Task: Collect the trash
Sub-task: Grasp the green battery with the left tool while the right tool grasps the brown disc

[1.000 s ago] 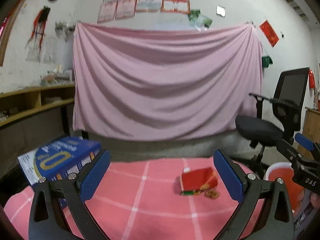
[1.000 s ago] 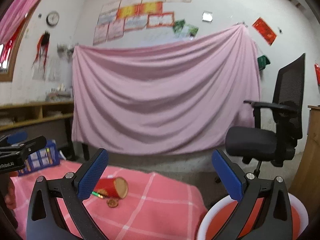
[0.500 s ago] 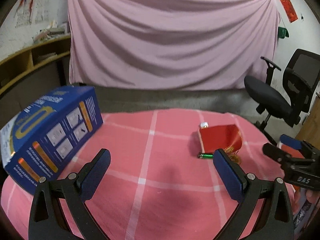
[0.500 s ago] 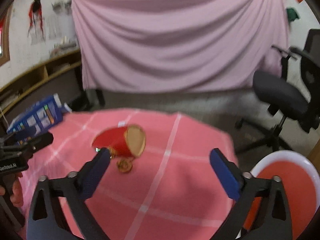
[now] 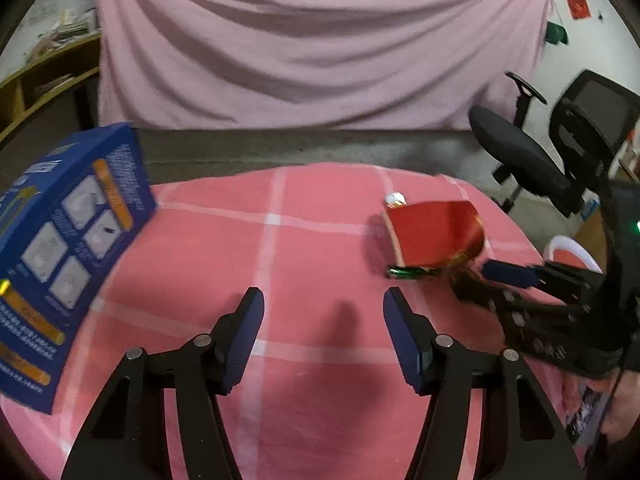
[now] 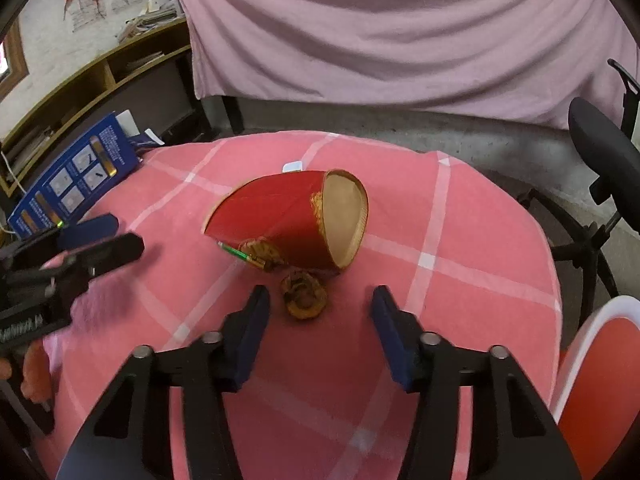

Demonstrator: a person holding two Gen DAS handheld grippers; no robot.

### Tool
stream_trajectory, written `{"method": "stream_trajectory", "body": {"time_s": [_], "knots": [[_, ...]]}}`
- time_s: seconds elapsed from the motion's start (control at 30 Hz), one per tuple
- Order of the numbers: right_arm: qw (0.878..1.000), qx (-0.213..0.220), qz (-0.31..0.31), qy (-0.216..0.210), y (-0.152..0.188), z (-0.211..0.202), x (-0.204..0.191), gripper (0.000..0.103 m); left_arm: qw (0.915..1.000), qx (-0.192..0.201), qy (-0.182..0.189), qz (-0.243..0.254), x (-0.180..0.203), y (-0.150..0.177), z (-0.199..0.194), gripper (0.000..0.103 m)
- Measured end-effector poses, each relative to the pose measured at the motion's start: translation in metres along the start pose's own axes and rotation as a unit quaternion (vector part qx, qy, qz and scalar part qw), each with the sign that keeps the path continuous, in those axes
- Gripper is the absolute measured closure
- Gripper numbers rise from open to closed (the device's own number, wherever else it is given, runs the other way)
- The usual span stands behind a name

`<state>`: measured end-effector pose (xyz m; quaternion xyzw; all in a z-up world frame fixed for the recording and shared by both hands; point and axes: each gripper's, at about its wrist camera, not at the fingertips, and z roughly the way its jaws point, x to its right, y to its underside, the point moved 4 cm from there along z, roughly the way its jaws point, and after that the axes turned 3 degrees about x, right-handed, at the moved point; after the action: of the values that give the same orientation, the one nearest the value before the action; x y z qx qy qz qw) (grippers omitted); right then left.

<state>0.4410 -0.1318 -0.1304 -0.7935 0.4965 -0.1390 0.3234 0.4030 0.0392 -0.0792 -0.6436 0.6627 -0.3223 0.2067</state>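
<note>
Pink checked tablecloth [image 6: 440, 240] bears blue box [image 6: 72, 184], red tube [image 6: 288, 220].

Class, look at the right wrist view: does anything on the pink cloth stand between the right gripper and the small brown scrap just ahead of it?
Nothing visible does. The brown scrap lies on bare cloth just ahead of the right gripper, whose jaws have just been closing with nothing between them. The tipped red cup lies beyond the scrap.

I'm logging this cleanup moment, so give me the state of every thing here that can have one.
left gripper: jaws just been closing, nothing between them, above bare cloth
right gripper: jaws just been closing, round brown scrap between them, not gripped
red paper cup: tipped on its side, mouth open
round brown scrap: lying on the cloth
blue box: tilted, at the table's edge
</note>
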Motion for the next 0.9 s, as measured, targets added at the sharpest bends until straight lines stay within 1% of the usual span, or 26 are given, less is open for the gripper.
{"method": "stream_trajectory", "body": {"time_s": [0.03,0.07,0.17,0.27,0.47,0.6,0.63,0.67,0.7,0.77,0.9], "knots": [[1.0,0.0,0.003,-0.002,-0.001,0.001,0.002,0.081,1.0,-0.005,0.003,0.004,0.003,0.0,0.002,0.047],[1.0,0.002,0.006,-0.006,-0.002,-0.001,0.004,0.082,0.9999,-0.012,0.005,0.007,0.005,0.001,0.005,0.047],[1.0,0.007,0.013,-0.008,-0.002,-0.004,0.009,0.082,0.9995,-0.026,0.014,0.014,0.013,-0.002,0.012,0.047],[1.0,0.012,0.023,-0.005,-0.002,-0.007,0.017,0.082,0.999,-0.027,0.023,0.027,0.023,-0.007,0.016,0.047],[0.998,0.021,0.065,-0.011,0.002,-0.02,0.043,0.082,0.9964,-0.051,0.042,0.053,0.045,-0.015,0.037,0.047],[0.997,0.023,0.075,-0.015,0.004,-0.022,0.048,0.082,0.9953,-0.058,0.041,0.066,0.057,-0.021,0.05,0.047],[0.997,0.023,0.074,-0.015,0.004,-0.023,0.048,0.082,0.9952,-0.06,0.038,0.067,0.06,-0.023,0.054,0.048],[0.997,0.023,0.073,-0.015,0.004,-0.022,0.047,0.082,0.9952,-0.062,0.034,0.067,0.061,-0.024,0.056,0.054],[0.997,0.023,0.07,-0.014,0.004,-0.023,0.046,0.082,0.9952,-0.065,0.03,0.066,0.062,-0.025,0.06,0.056],[0.998,0.022,0.065,-0.013,0.004,-0.022,0.042,0.082,0.9954,-0.066,0.022,0.066,0.063,-0.025,0.063,0.066],[0.998,0.02,0.052,-0.012,0.005,-0.021,0.036,0.082,0.9958,-0.064,0.027,0.06,0.061,-0.023,0.061,0.066]]}}
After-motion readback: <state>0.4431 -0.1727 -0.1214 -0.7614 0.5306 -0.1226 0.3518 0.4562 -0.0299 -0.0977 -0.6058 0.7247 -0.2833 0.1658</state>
